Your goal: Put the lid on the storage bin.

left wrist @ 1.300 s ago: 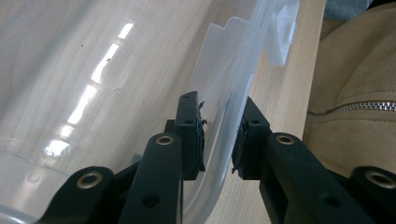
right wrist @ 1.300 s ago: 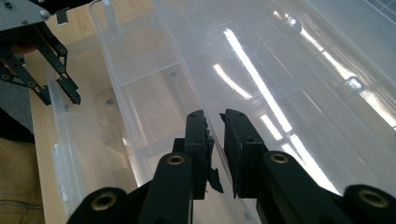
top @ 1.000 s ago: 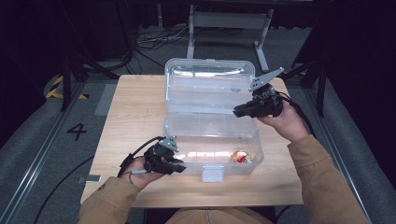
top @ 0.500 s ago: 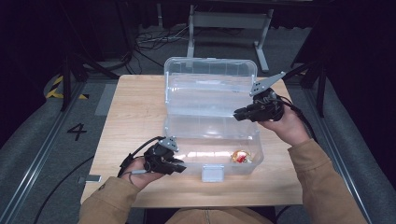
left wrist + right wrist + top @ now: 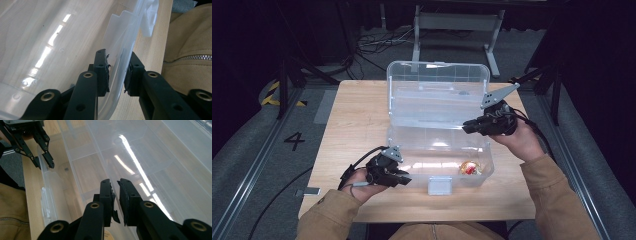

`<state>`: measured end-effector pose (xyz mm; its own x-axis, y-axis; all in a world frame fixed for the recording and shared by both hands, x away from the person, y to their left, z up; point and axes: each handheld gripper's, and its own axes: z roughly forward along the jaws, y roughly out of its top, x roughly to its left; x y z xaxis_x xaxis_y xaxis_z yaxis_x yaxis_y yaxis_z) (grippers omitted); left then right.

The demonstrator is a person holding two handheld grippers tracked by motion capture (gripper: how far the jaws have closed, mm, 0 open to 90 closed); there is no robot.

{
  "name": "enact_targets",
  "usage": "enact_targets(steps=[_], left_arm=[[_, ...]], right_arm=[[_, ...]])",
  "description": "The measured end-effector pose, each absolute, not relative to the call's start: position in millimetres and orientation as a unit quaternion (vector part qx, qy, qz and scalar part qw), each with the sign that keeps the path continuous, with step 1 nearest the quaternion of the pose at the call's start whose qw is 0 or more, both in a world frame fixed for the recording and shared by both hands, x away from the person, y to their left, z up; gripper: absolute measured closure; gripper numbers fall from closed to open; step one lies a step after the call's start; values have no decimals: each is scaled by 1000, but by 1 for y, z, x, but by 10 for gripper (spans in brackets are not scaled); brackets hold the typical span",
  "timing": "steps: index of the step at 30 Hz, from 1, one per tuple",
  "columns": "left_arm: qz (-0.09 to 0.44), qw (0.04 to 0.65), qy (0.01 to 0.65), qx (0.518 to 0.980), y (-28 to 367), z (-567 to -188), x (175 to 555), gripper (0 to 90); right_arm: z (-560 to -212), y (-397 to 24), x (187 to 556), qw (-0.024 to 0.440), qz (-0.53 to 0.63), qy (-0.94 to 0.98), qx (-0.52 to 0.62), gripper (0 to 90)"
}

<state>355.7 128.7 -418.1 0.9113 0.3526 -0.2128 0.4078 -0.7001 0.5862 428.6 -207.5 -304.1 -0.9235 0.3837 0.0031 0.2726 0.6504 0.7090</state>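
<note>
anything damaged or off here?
Yes: the pads on both grippers look frayed, with torn black edges on the left gripper and a ragged flap hanging off the right gripper. The clear box looks intact.

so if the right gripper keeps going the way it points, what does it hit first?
Most likely the clear box itself: the right gripper has its jaws nearly together, aimed along the box's thin wall and clear floor. Farther along sits the left gripper at the front wall; depth is hard to judge.

A light wooden tabletop (image 5: 357,120) carries an open clear plastic box (image 5: 437,150). The box sits near the middle. A small grey thing, perhaps a clip (image 5: 308,191), lies at the near left edge.
</note>
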Motion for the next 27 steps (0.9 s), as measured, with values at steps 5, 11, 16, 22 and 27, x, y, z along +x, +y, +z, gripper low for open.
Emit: enact_targets(steps=[5,11,16,22,27], left_arm=[[-42,327,207,921,129,-418,356,751],[-42,327,206,921,129,-418,356,751],[-42,327,206,921,129,-418,356,751],[-42,328,206,921,129,-418,356,751],[-42,328,206,921,129,-418,356,751]], right_arm=[[-306,-209,424,72,383,904,179,807],[-308,-210,419,68,383,904,175,808],[-309,-211,416,69,382,906,170,809],[-310,-210,412,72,378,908,166,808],[-311,-210,409,73,378,908,165,809]])
